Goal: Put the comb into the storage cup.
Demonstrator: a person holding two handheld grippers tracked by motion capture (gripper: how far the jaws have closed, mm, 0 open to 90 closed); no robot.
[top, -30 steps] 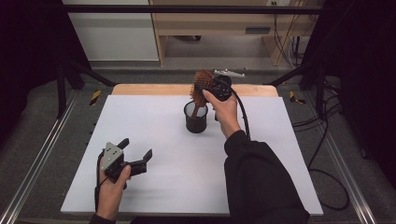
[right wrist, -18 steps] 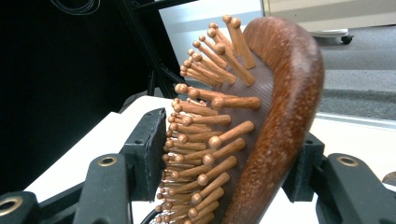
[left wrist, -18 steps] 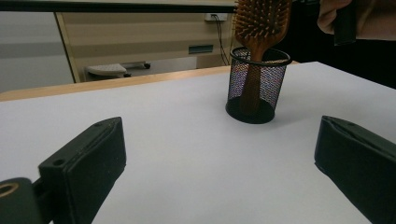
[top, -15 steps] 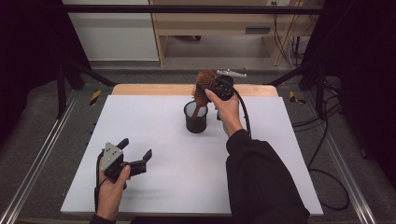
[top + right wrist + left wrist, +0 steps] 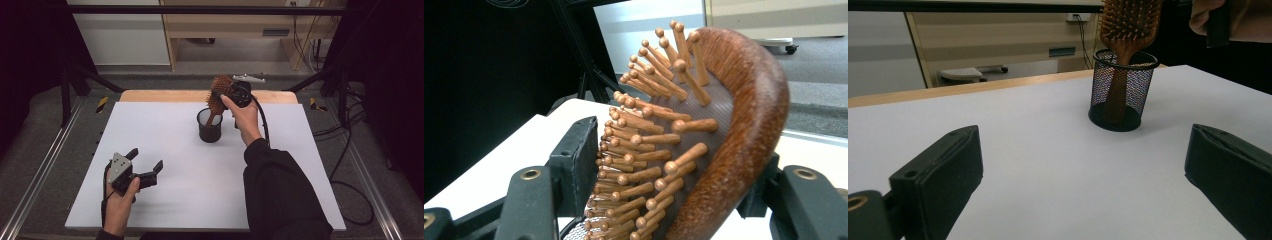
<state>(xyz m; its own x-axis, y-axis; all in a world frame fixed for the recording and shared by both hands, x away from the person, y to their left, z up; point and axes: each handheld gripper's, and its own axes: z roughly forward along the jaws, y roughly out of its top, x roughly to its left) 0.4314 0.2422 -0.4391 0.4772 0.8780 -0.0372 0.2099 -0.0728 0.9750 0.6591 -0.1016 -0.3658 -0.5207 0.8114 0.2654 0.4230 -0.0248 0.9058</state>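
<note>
A wooden paddle hairbrush [image 5: 217, 93] stands tilted with its handle down inside a black mesh cup [image 5: 210, 131] at the table's far middle. My right gripper [image 5: 228, 93] is shut on the brush head, one jaw against the bristles and the other behind the wooden back [image 5: 734, 145]. The left gripper view shows the brush [image 5: 1128, 25] rising out of the cup [image 5: 1115, 95]. My left gripper [image 5: 146, 159] rests low at the front left, open, with bare white table between its jaws [image 5: 1083, 165].
The white sheet [image 5: 165, 125] covers the table, with a wooden strip [image 5: 165, 96] along its far edge. Metal rails [image 5: 45, 165] run down both sides. Cables [image 5: 350, 145] trail on the floor to the right.
</note>
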